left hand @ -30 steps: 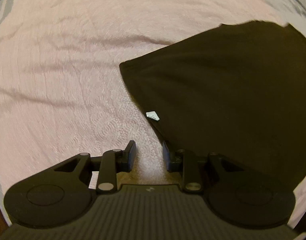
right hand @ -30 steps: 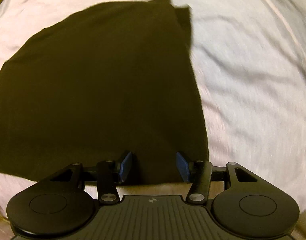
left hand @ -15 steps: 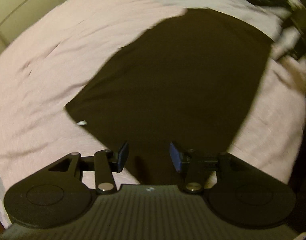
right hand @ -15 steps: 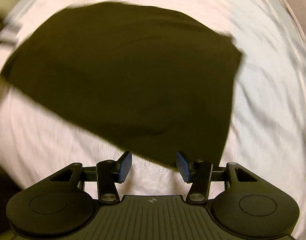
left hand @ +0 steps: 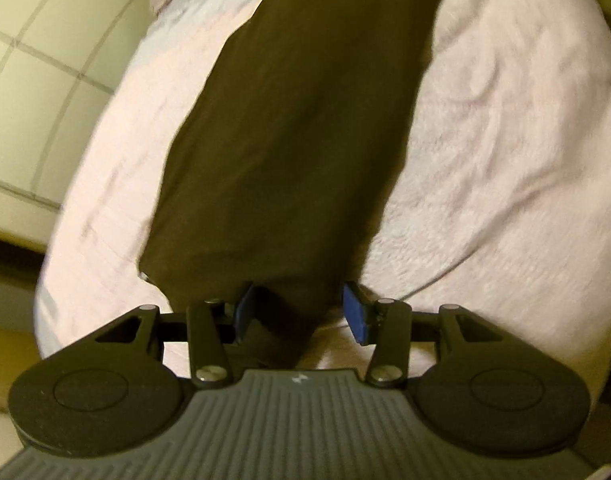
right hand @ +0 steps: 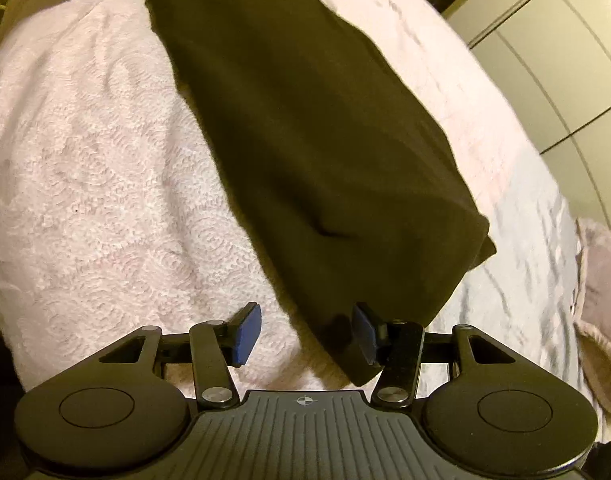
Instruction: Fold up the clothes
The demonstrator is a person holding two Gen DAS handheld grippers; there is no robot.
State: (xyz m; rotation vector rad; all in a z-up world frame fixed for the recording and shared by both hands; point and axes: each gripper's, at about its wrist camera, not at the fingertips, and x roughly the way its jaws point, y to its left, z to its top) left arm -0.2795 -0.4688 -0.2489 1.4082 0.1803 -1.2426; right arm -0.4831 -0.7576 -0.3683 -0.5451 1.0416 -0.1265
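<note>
Dark garment (left hand: 297,128) already folded to long strip; left tongs (left hand: 297,312) just spread, right tongs (right hand: 305,334) spread, each straddling strip end unpinched; cross-fold judged left.

Left wrist view: looks forward and steeply down along the left gripper (left hand: 299,312), close over one end of the dark folded garment (left hand: 305,140) on the pink bedspread (left hand: 505,160) — tiled floor (left hand: 33,80) at frame left. Right wrist view: same downward tilt, close over the garment's opposite end — cupboard doors (right hand: 565,60) upper right. Shared: garment and bedspread.
</note>
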